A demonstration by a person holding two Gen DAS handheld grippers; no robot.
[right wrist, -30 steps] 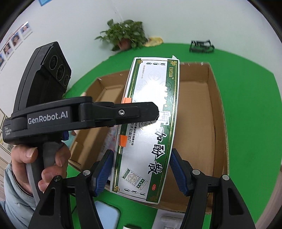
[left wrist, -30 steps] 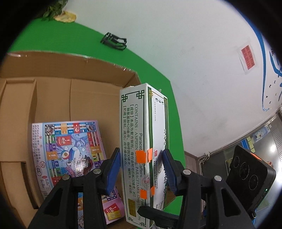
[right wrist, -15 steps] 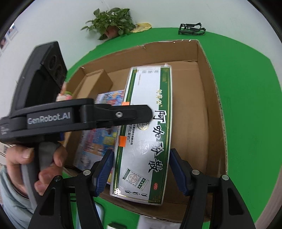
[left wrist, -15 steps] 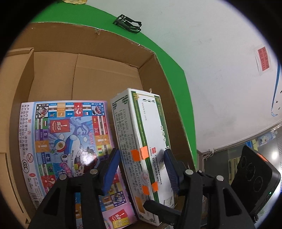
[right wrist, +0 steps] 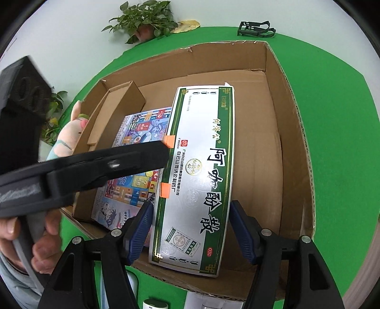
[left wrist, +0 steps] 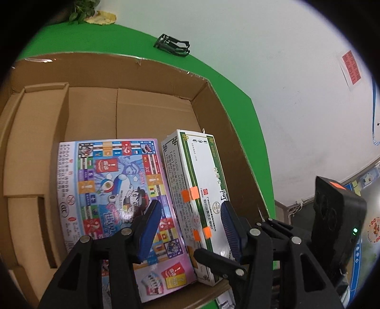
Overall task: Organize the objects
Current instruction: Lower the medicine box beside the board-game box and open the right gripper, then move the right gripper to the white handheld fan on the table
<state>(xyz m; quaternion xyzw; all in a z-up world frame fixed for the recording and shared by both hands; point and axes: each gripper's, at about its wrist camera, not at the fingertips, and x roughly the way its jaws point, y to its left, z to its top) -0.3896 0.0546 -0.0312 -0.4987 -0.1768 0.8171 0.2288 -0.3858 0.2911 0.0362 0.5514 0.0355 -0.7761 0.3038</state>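
A long white-and-green medicine box [left wrist: 197, 180] [right wrist: 201, 154] lies inside the open cardboard carton [left wrist: 152, 104] [right wrist: 294, 142], right beside a colourful board-game box [left wrist: 106, 185] [right wrist: 137, 133]. My left gripper [left wrist: 190, 228] straddles its middle. A gap shows at the left pad, and the right pad overlaps the box's top face. From the right wrist, the left gripper [right wrist: 163, 152] shows as a black bar ending at the orange tape. My right gripper [right wrist: 191, 228] spans the near end. Its jaws are opening, with the pads just off the box's edges.
The carton sits on a green table [right wrist: 337, 118]. A plush toy [right wrist: 68, 135] leans outside the carton's left wall. A potted plant [right wrist: 144, 21] and a black clip [right wrist: 256, 28] stand at the far edge. Inner cardboard flaps line the carton's left side.
The medicine box went from upright above the carton to lying inside it beside the game box. Both grippers sank with it, and their pads now stand off its sides.
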